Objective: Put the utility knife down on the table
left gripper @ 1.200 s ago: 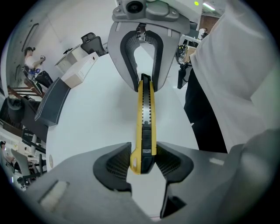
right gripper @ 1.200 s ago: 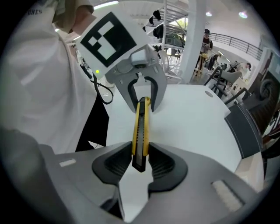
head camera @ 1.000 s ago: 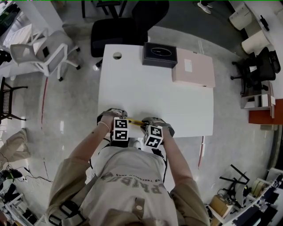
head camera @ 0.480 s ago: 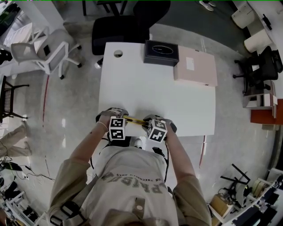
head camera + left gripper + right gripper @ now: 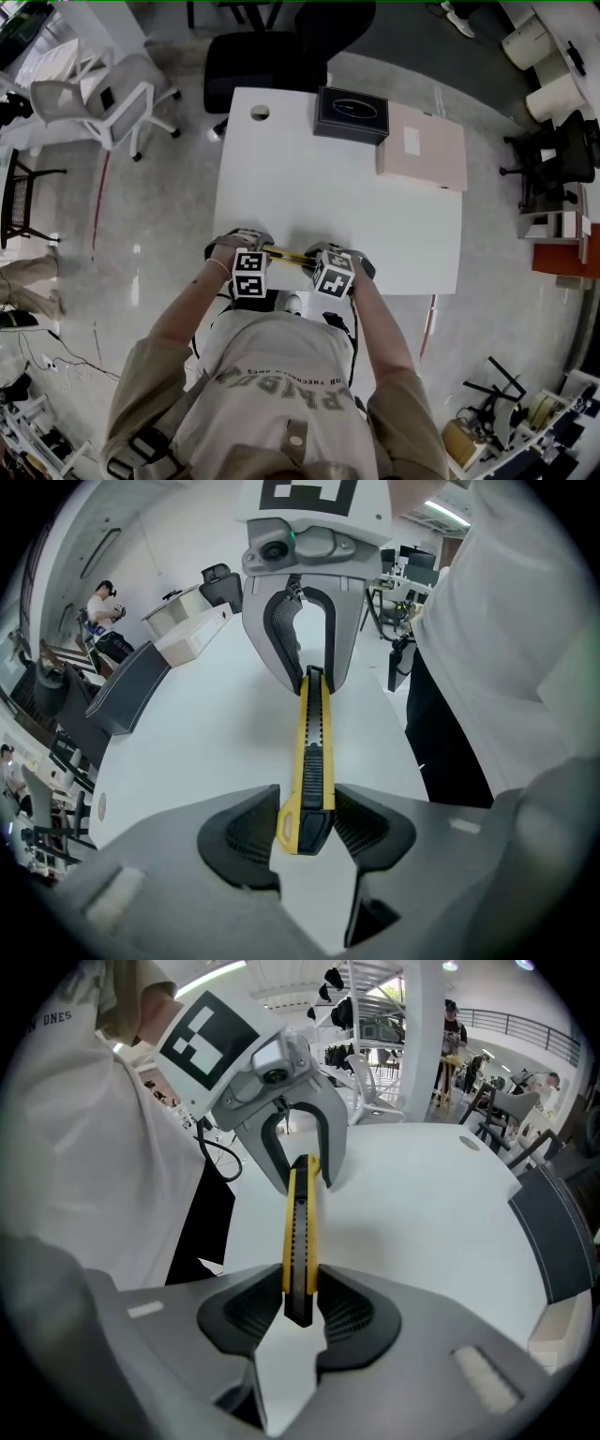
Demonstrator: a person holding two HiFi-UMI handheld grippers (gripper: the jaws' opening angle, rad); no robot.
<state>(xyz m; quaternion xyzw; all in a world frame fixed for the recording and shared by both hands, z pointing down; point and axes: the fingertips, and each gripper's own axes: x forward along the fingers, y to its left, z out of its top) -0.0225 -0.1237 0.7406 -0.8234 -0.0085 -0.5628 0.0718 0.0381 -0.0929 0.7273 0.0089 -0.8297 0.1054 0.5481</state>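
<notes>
Both left claw (image 5: 307, 810) and right claw (image 5: 300, 1288) clamp the utility knife (image 5: 314, 733); black box (image 5: 352, 112), pink box (image 5: 422, 145) well apart.

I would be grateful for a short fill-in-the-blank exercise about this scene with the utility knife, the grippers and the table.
1. The utility knife has a ____ body with a black slider.
2. The left gripper and the right gripper each clamp one ____ of the knife.
3. The black box and the pink box rest on the ____ table.
Missing words: yellow; end; white.
</notes>
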